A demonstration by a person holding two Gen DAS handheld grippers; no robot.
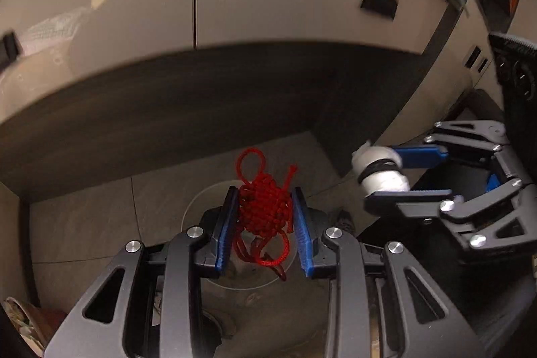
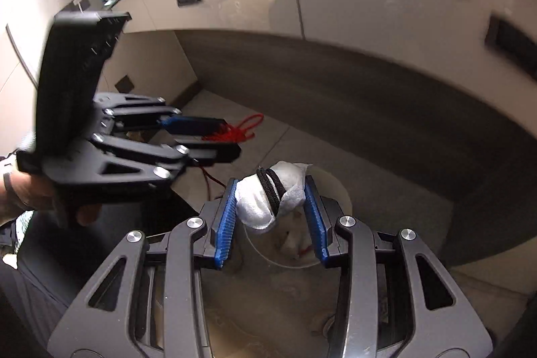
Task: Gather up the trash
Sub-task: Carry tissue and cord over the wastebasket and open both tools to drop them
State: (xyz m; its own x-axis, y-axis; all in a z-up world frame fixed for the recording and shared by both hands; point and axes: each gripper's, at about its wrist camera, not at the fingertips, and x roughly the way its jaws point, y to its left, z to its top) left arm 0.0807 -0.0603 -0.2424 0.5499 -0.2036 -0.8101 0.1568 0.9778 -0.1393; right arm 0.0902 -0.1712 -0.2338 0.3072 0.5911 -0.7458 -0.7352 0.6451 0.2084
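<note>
**Two catches poised over the bin**

Centre frame in the left wrist view, the left tool [image 1: 265, 217] clamps a red knotted cord [image 1: 265, 210]; at right, the right tool [image 1: 386, 178] grips a white wad [image 1: 381, 170] bound in black. Below, a translucent bin [image 1: 198, 203]. Dangling loops may snag a pad on release, dropping trash on the floor [image 1: 84, 223].

red knotted cord ornament [image 1: 265, 207] pinched upright; white tissue wad [image 2: 268, 200], black band around it.

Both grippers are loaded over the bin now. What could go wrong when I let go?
The red knot's loose cords dangle between the left gripper's fingers and could snag on release. The right gripper holds the white wad near the bin's rim, so it may drop outside.
</note>
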